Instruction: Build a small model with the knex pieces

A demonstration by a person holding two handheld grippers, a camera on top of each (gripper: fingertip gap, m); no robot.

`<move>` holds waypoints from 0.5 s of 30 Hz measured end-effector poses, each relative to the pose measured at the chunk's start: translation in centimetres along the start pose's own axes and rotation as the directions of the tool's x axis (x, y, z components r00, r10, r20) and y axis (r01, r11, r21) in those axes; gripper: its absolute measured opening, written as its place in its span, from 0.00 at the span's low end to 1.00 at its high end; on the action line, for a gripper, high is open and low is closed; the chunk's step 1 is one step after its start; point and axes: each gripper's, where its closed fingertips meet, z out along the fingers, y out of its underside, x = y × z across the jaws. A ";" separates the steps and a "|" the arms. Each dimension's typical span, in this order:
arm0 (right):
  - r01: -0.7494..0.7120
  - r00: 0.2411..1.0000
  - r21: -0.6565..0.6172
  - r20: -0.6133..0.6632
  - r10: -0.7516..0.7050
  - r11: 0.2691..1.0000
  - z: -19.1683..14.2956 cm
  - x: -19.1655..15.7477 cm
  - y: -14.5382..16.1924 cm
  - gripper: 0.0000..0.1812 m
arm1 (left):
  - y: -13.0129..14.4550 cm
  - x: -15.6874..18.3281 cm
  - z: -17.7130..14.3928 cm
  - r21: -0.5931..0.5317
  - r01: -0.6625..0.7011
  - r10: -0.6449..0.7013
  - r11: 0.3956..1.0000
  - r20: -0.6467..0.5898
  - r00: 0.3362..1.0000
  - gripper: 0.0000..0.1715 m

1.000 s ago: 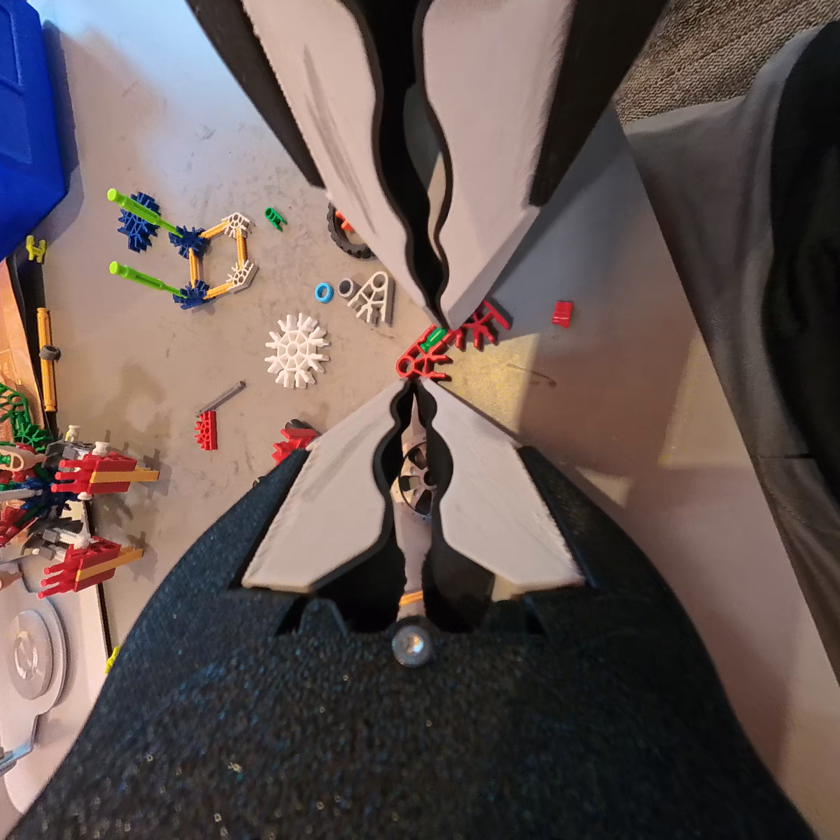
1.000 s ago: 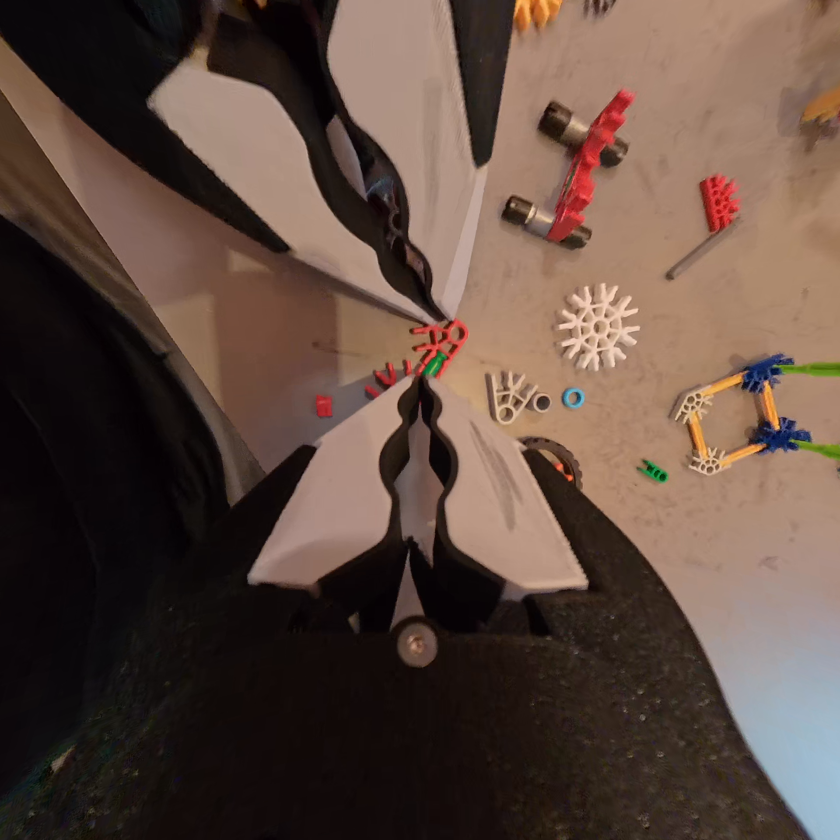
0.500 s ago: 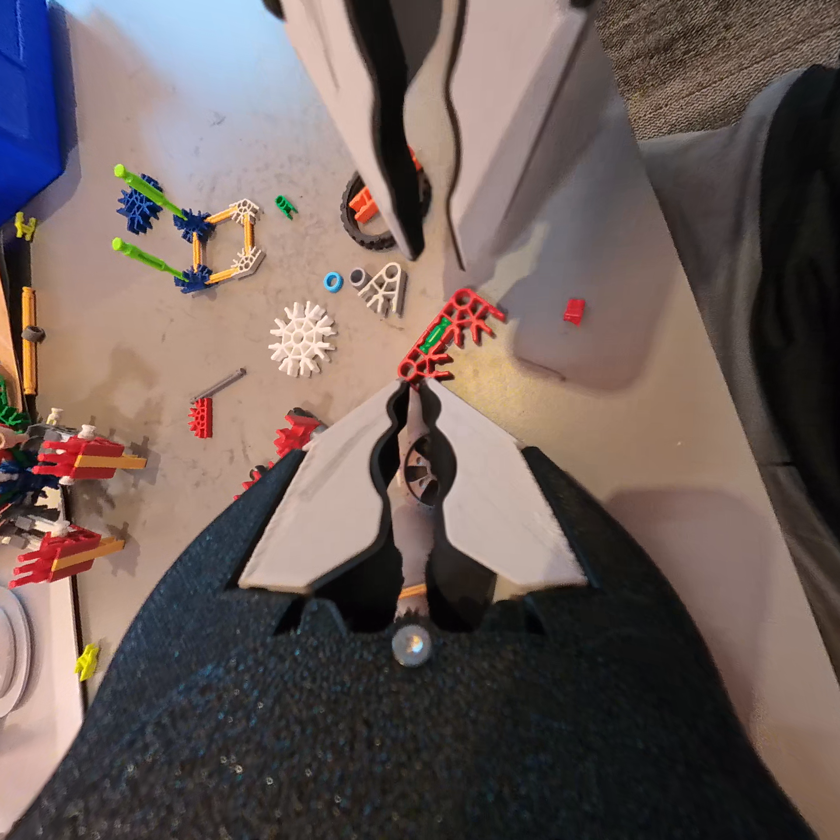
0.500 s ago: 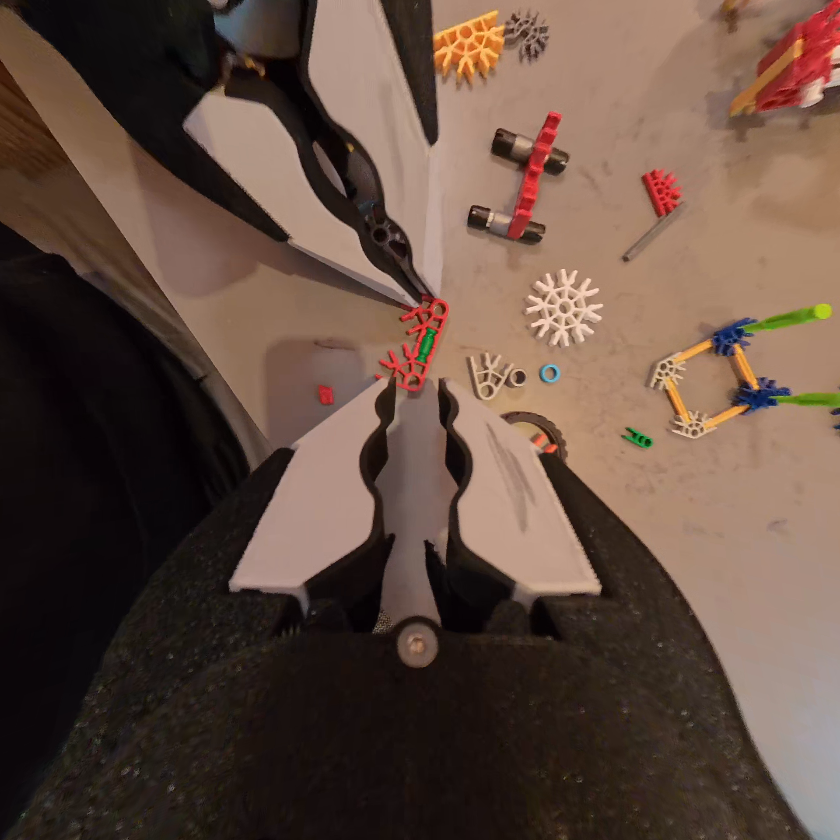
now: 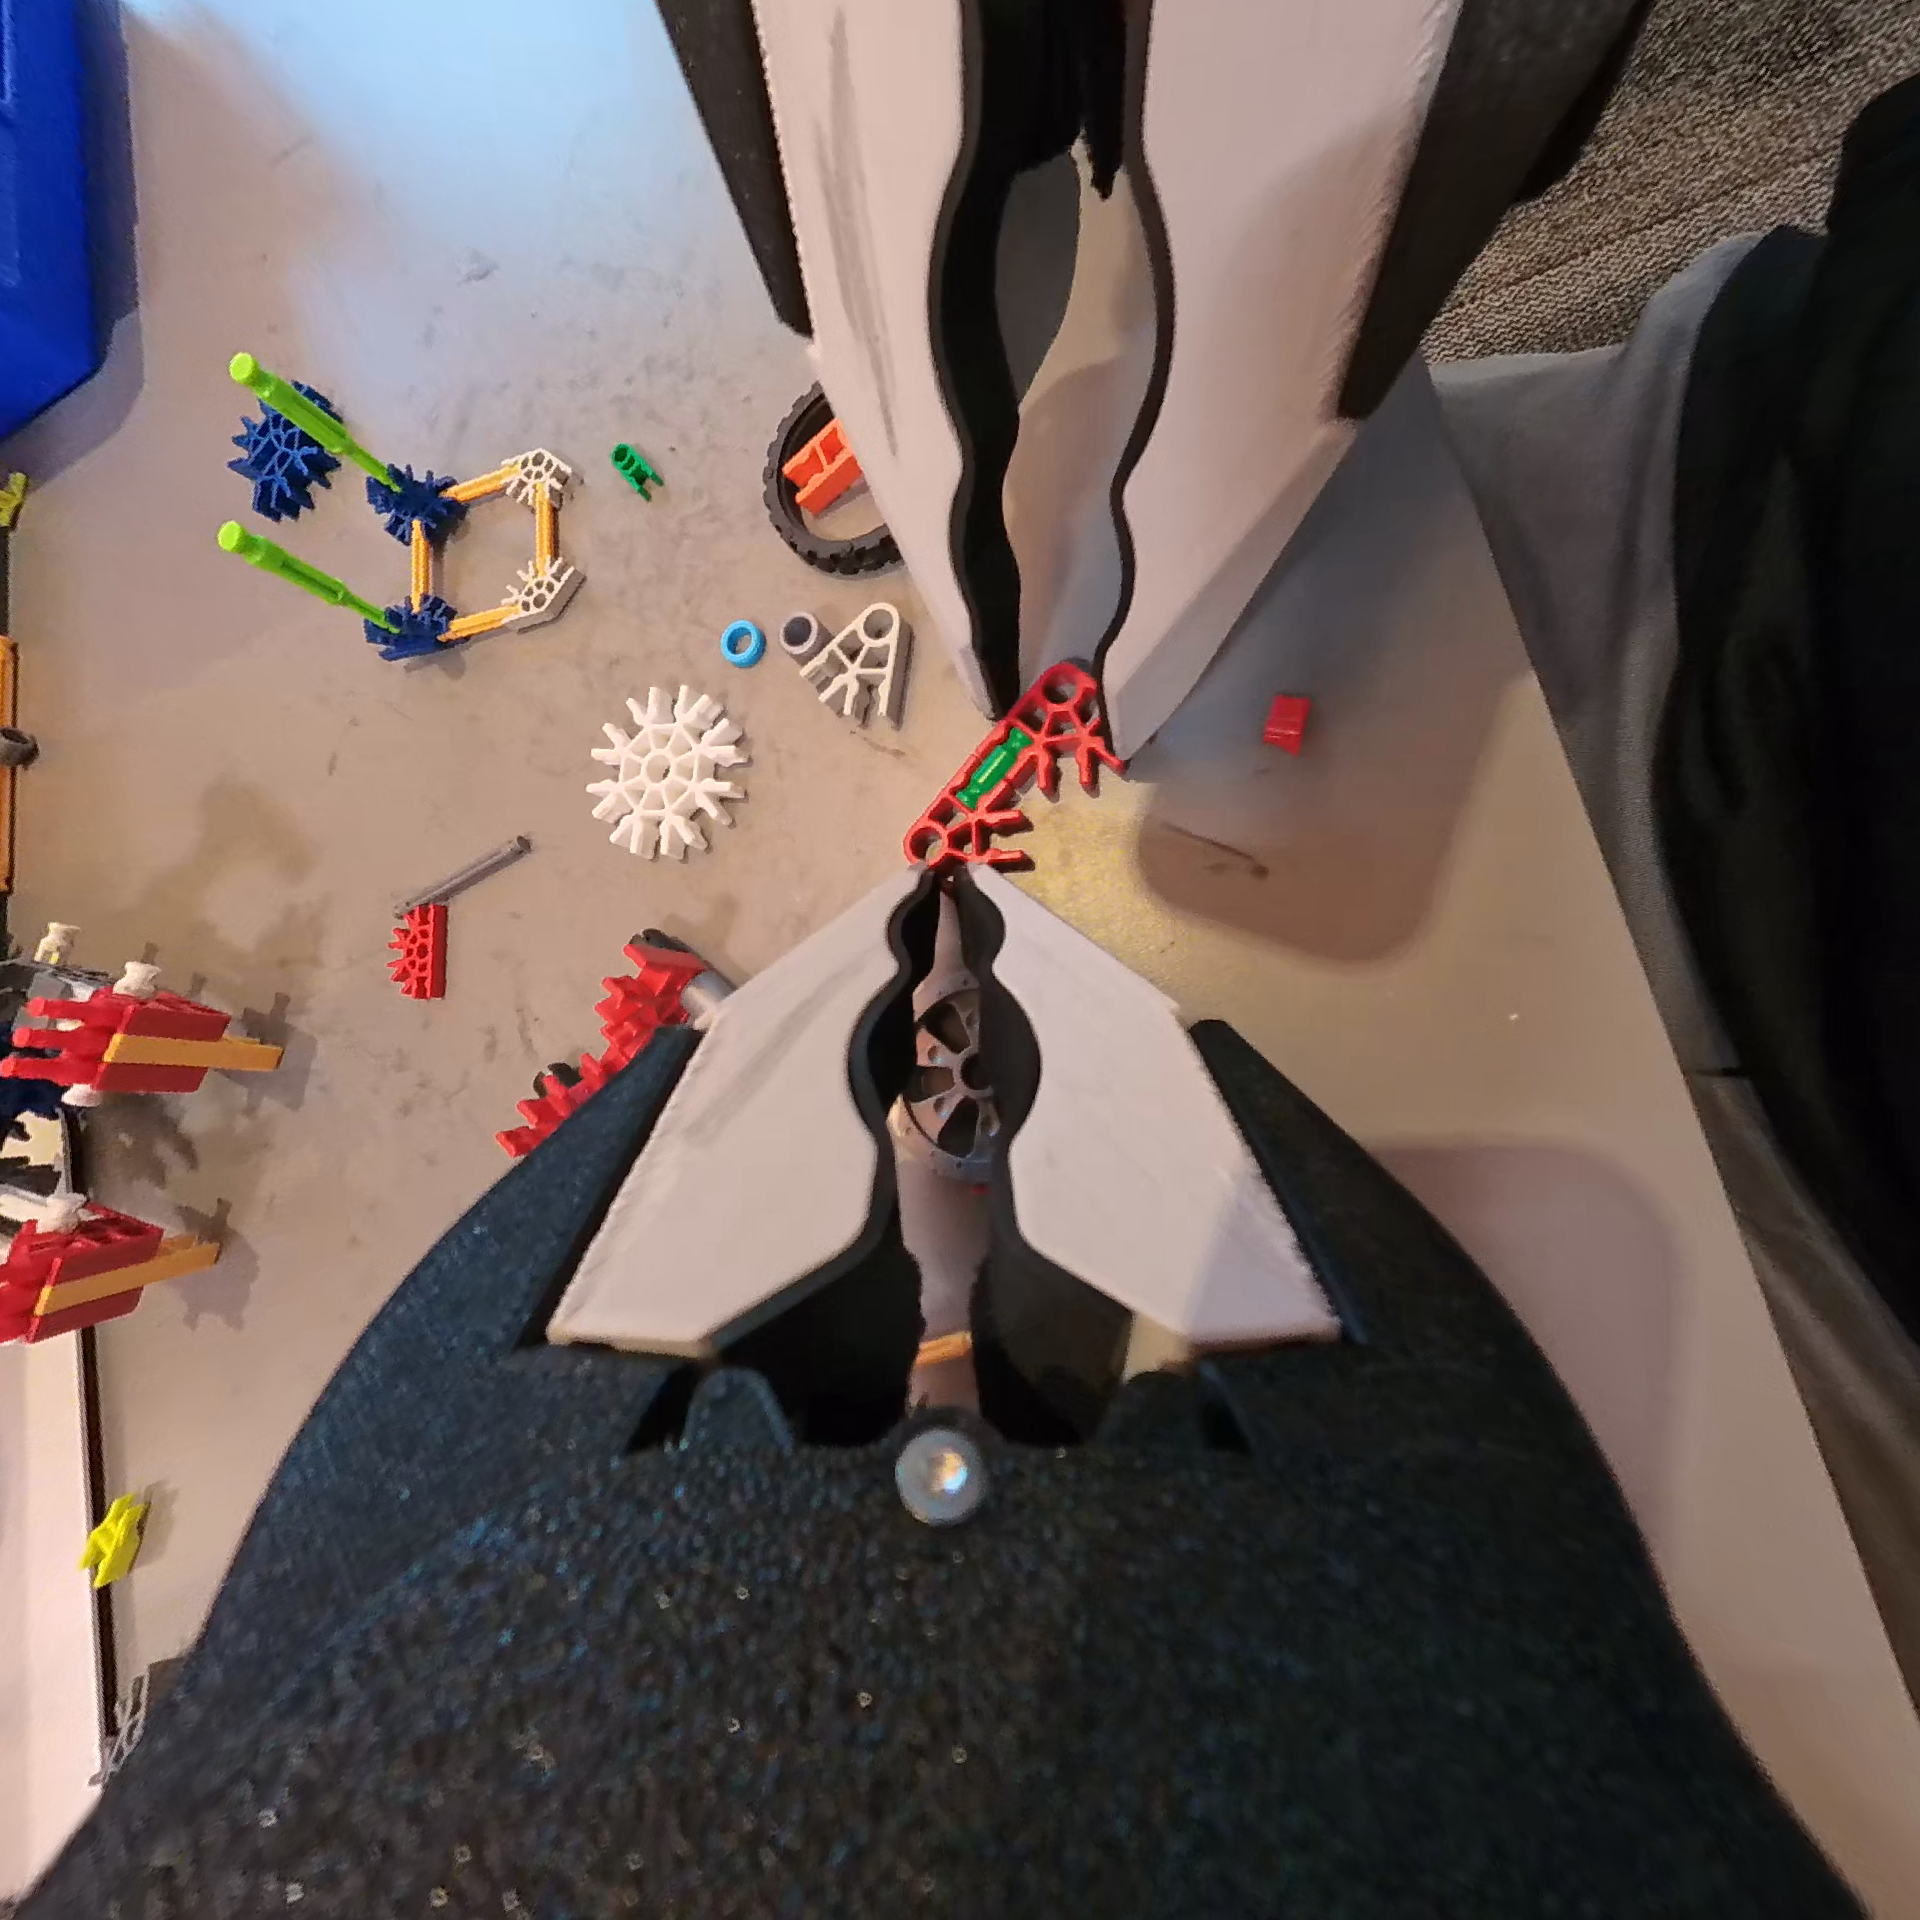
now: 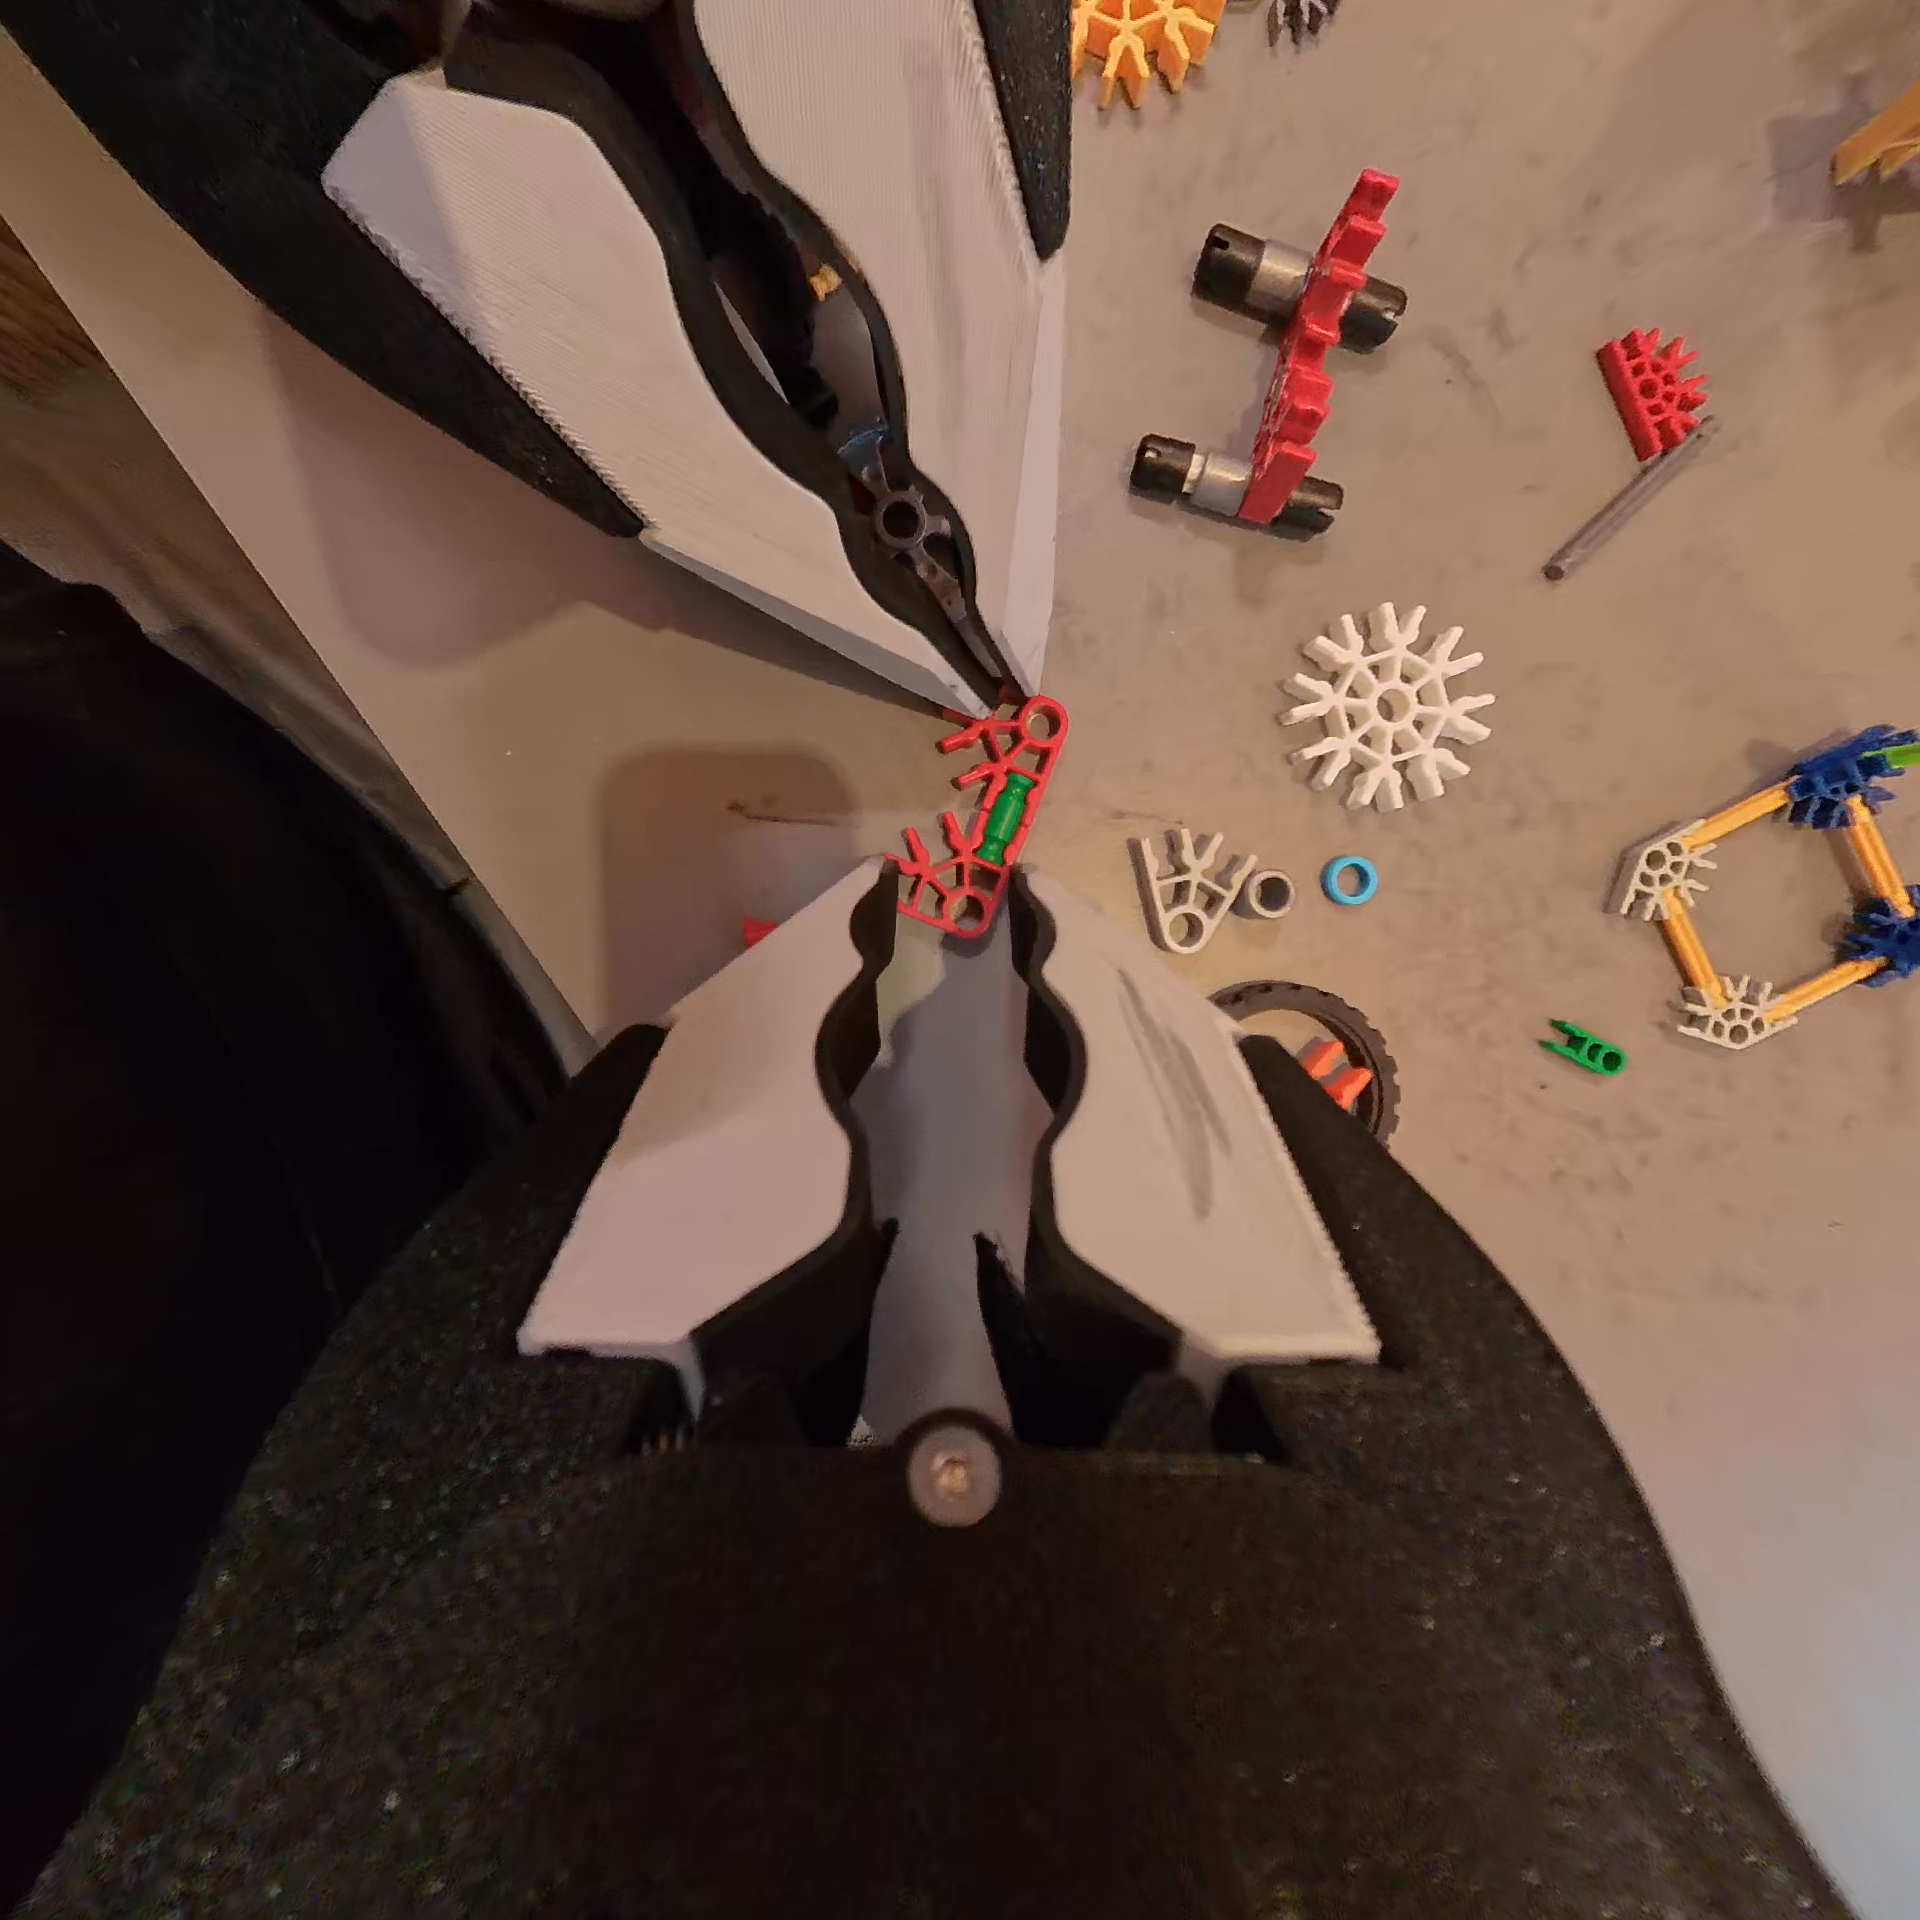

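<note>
Desk [image 5: 499,260]: grey, strewn with construction-toy pieces.
Left hand-held gripper [image 5: 943,881]: clamped on red connector pair [image 5: 1013,769] (green rod between).
Right hand-held gripper [image 6: 951,883]: parted around its other end.

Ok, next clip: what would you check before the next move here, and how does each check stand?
1. Right gripper open: ok, its jaws stand apart on either side of one end of the red two-connector piece joined by a short green rod.
2. Right gripper clamped on that piece: not ok.
3. Left gripper shut: ok, grey spoked wheel hub in the hollow between its fingers.
4. Left tips pinching the piece's other end: cannot tell; they meet it.
5. Piece flat on the grey table: cannot tell.
6. Grey fan-shaped connector apart from it: ok.
</note>
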 end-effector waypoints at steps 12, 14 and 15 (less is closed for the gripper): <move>-0.037 0.999 0.020 0.010 0.037 0.999 0.1 -0.3 0.1 0.15 | -0.1 0.2 0.0 0.006 0.009 -0.009 1.000 -0.005 1.000 0.00; -0.034 0.999 0.020 0.000 0.034 0.999 0.2 -0.2 0.1 0.14 | -0.1 0.2 0.0 0.006 0.009 -0.009 1.000 -0.004 1.000 0.00; -0.034 0.999 0.020 -0.003 0.034 0.999 0.2 -0.2 0.1 0.14 | -0.1 0.1 0.0 0.006 0.010 -0.010 1.000 -0.004 1.000 0.00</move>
